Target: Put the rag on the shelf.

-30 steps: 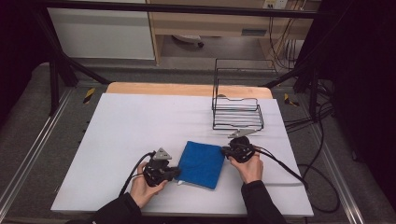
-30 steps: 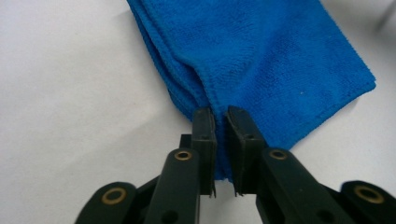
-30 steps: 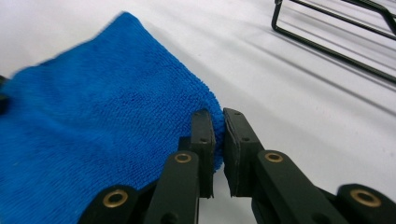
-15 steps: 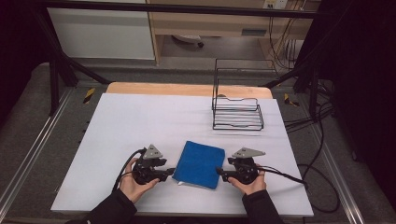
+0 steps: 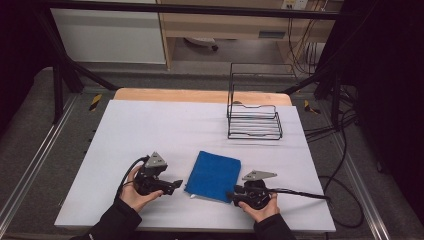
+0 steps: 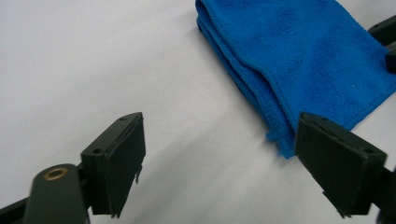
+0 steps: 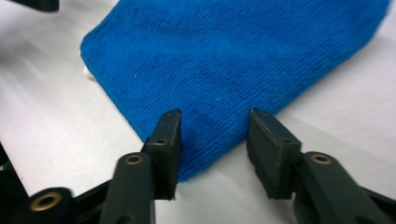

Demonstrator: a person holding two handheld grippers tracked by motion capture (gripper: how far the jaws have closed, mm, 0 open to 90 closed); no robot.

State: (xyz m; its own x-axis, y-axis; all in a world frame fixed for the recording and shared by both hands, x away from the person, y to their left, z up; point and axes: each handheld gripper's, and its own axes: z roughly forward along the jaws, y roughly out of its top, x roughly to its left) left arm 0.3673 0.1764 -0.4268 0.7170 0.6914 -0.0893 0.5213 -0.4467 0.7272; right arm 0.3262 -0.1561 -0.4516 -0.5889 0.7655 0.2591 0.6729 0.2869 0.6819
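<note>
On the white worktop (image 5: 150,130), going from the left, the left gripper (image 5: 176,184) sits in the person's left hand (image 5: 134,196), pointing toward the folded blue cloth (image 5: 214,176) and stopping just short of its left edge. In the left gripper view the jaws stand wide apart, having just been opening, with bare worktop (image 6: 93,70) between them; the cloth (image 6: 299,60) lies ahead and to the right, its folded edges stacked in layers, and one corner reaches down beside the right-hand jaw without being pinched.

The cloth lies flat near the front middle of the worktop, between the two grippers, slightly skewed to the worktop's edges.

At the cloth's near right corner is the right gripper (image 5: 233,195), held in the right hand (image 5: 260,207) and aimed leftward at the fabric. In the right gripper view its jaws are partly open, having just been closing, and the corner of the cloth (image 7: 224,60) lies between them on the worktop (image 7: 51,116); the pads stand on either side of it with a gap, not yet pressing it.

Farther back on the right, well apart from the cloth, stands an empty black wire rack (image 5: 254,117).
</note>
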